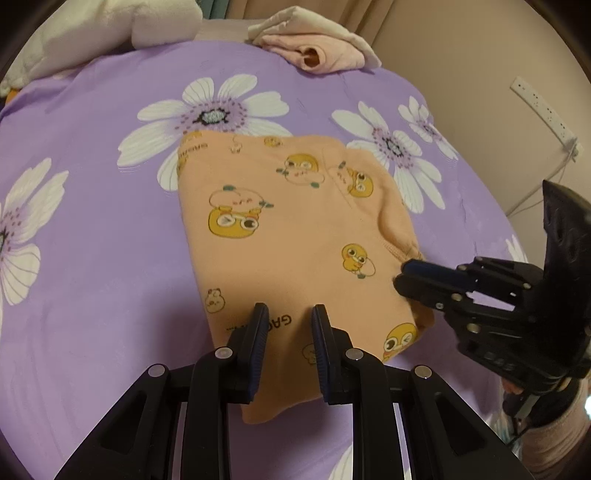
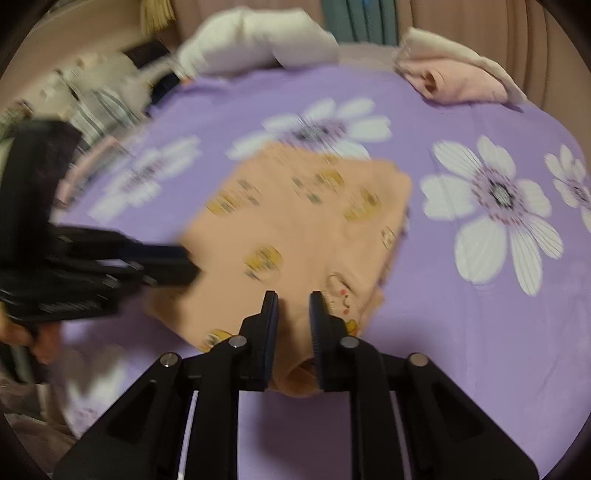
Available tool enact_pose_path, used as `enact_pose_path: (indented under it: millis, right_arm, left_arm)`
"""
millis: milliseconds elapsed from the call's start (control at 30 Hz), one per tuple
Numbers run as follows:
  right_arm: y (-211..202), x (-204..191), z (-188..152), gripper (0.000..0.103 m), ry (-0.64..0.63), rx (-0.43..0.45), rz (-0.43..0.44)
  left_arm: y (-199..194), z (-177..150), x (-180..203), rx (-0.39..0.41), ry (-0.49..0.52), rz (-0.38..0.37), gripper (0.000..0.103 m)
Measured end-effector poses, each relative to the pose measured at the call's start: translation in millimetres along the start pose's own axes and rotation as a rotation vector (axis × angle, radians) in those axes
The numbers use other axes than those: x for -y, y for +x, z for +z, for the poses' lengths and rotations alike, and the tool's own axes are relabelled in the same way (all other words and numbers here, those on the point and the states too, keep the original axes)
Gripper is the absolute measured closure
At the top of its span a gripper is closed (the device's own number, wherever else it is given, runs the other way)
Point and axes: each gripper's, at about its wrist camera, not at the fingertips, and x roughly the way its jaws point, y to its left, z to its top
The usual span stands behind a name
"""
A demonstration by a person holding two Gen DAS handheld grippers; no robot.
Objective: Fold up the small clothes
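We are working over the orange garment (image 1: pixel 295 236), a small duck-printed piece lying partly folded in the middle of the purple flowered bedspread (image 1: pixel 92 240), its long axis running away from us toward the far pile. Our left gripper (image 1: pixel 290 317) is sitting at the garment's near edge, jaws narrowly parted with cloth lying between them; whether the pads are actually pinching it we cannot tell. Our right gripper (image 1: pixel 404 275) is reaching in at the garment's right-hand edge, beside a raised fold there, and in the left wrist view its jaws are looking nearly closed; in its own blurred view the fingers (image 2: pixel 271 325) are straddling the orange cloth, though a firm hold is not clear. We judge the right gripper to be nearer the loose fold, so the next fold likely turns on carrying that edge across the garment toward the left. Beyond the garment, a pink folded cloth (image 1: pixel 317 48) and a white pillow (image 1: pixel 110 29) are lying well apart from it, blocking nothing.
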Motion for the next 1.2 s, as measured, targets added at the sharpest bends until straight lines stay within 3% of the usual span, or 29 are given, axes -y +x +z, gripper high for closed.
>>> enact_pose_path:
  millis: [267,433,700,900,1067,1200]
  right_arm:
    - [-4.1,-8.2,-6.6,0.092,-0.034,-0.013,-0.09]
    - [-12.5,-17.7,-6.4,0.089,-0.057,0.018,-0.096]
    - [1.5,-12.5,-12.9,0.091,-0.027,-0.029,-0.1]
    - [-14.2,-17.6,-8.8,0.089,-0.047,0.017,-0.096]
    - [-20.6,-14.8,0.4,0.087,-0.019,0.075,-0.079]
    - [-9.9,-9.7,6.6,0.085,-0.011,0.066,-0.092]
  left_arm:
    - [-4.8,-6.6,-1.3,-0.003,-0.012,-0.003,0.083]
    - [-2.9,-15.7,-2.3,-0.021,-0.017,-0.005,0.083]
    - [-7.6,-19.5,-6.7,-0.02,-0.048,-0.034,0.083]
    - [-21.9,-2.1,-14.6,0.04,-0.074,-0.039,0.083]
    - [-14.0,22.8,-21.4,0.064,-0.107,-0.031,0.083]
    - [3.1,44.3,-24.5,0.064,-0.132,-0.022,0.083]
